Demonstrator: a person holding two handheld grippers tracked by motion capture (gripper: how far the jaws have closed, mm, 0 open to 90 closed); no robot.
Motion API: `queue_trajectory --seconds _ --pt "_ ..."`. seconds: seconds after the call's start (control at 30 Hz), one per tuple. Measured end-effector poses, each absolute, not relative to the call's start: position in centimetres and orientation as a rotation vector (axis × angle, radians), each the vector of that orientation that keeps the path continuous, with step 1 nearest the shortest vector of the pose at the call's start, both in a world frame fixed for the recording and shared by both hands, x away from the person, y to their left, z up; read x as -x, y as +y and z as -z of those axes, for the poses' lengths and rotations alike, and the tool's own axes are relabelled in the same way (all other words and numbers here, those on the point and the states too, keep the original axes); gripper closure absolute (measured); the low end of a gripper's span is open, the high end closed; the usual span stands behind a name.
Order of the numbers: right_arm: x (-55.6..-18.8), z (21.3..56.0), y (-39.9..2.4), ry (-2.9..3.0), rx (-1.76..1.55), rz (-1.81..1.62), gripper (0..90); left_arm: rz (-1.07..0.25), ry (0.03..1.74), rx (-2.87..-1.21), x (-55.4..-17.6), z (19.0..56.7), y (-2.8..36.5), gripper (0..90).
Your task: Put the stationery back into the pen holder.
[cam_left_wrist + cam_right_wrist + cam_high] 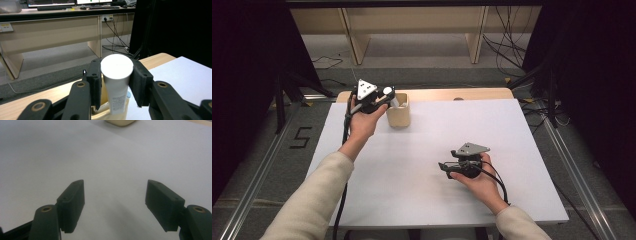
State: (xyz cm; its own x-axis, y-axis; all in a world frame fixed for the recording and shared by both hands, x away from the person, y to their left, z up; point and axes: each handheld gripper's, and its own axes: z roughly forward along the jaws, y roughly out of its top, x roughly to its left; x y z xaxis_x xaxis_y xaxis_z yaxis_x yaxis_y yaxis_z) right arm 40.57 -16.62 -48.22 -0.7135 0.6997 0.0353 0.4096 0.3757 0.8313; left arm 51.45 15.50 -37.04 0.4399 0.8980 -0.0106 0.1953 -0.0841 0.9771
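Nearest us, our right claw point(447, 169) hovers low over the smooth white sheet covering the surface point(422, 165), its matte black jaws spread wide with nothing between them. Farther off, at the far left of the surface, our left claw point(117, 75) clamps its foam-padded jaws on a white tube point(116, 82) with a flat round cap. The tube stands upright in a pale, rounded-corner box point(398, 116).

A: The white tube point(117, 82) looks like smooth plastic with a slightly satin cap, and the cup point(398, 114) under it is pale, matt wood or something similar.

B: Yeah, and the table point(432, 165) sheet's matt white, paper-ish. The gripper pads point(72, 205) look like dull black rubbery foam.
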Motion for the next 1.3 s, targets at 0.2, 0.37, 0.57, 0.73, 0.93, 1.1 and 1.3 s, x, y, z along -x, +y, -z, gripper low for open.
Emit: queue_trajectory --seconds 0.2,0.37,0.57,0.73,0.93,1.1,1.3 --pt "-40.6 48.3 -16.6 2.32 -0.971 -1.26 32.4 -0.814 0.994 -1.56 -52.0 37.4 15.4 64.5" --pt "-40.6 48.3 -16.6 2.319 -0.969 -1.257 32.5 -0.841 0.984 -1.559 -52.4 37.8 15.2 64.4" --pt "-40.6 48.2 -16.6 2.32 -0.964 -1.256 32.4 -0.87 0.989 -1.567 -53.2 38.4 15.4 64.3" --pt "-40.6 48.3 -16.6 2.323 -0.964 -1.252 32.4 -0.867 1.014 -1.603 -53.7 39.3 15.3 64.2" --pt "-40.5 48.3 -16.6 2.326 -0.971 -1.249 32.2 -0.838 1.053 -1.645 -54.0 40.3 15.0 63.9" --pt "-40.5 48.3 -16.6 2.325 -0.974 -1.251 32.0 -0.809 1.082 -1.666 -54.0 40.9 15.1 63.0" --pt "-40.5 48.3 -16.6 2.328 -0.971 -1.245 31.8 -0.799 1.075 -1.662 -53.4 40.6 15.3 59.5"
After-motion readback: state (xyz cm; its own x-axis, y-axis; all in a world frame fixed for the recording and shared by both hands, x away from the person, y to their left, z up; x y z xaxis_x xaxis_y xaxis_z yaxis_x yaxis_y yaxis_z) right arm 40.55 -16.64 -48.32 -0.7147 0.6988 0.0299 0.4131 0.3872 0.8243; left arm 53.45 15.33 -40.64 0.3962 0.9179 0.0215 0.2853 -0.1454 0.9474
